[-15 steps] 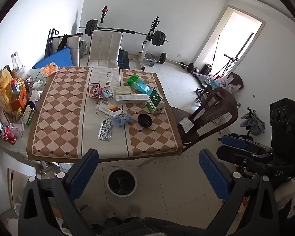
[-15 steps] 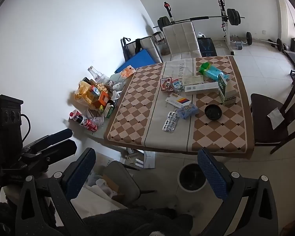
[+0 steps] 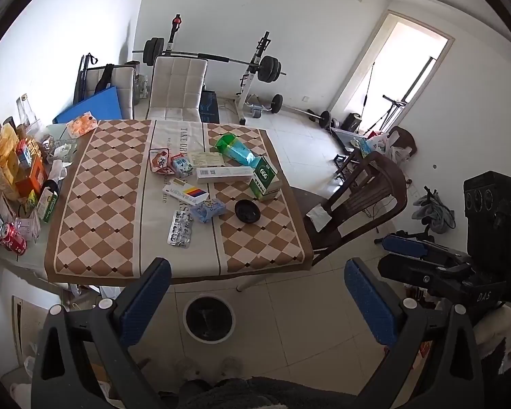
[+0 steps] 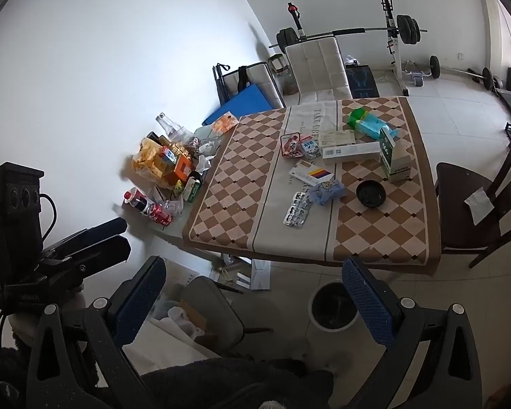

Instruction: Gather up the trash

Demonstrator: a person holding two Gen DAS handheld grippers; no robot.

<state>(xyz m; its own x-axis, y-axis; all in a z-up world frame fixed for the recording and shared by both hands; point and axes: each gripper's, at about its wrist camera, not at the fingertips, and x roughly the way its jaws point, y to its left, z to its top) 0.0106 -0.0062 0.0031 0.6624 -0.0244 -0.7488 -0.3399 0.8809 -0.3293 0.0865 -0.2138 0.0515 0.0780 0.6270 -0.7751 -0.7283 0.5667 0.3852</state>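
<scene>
White walls (image 3: 289, 17), pale tiled floor (image 3: 306, 143), weight bench (image 3: 248, 68), brown chair (image 3: 368, 197), bright doorway (image 3: 398, 78)

A brown-and-cream diamond-checked cloth (image 3: 95, 204) covered the table. Near its right edge stood a green-and-white carton (image 3: 264, 179) beside a black bowl (image 3: 246, 210); red cans (image 3: 12, 242) lay off its left edge.

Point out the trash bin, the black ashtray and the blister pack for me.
trash bin (image 3: 209, 318), left wrist view, dark inside.
black ashtray (image 3: 246, 210), left wrist view, its centre.
blister pack (image 4: 296, 210), right wrist view, middle of foil.
</scene>
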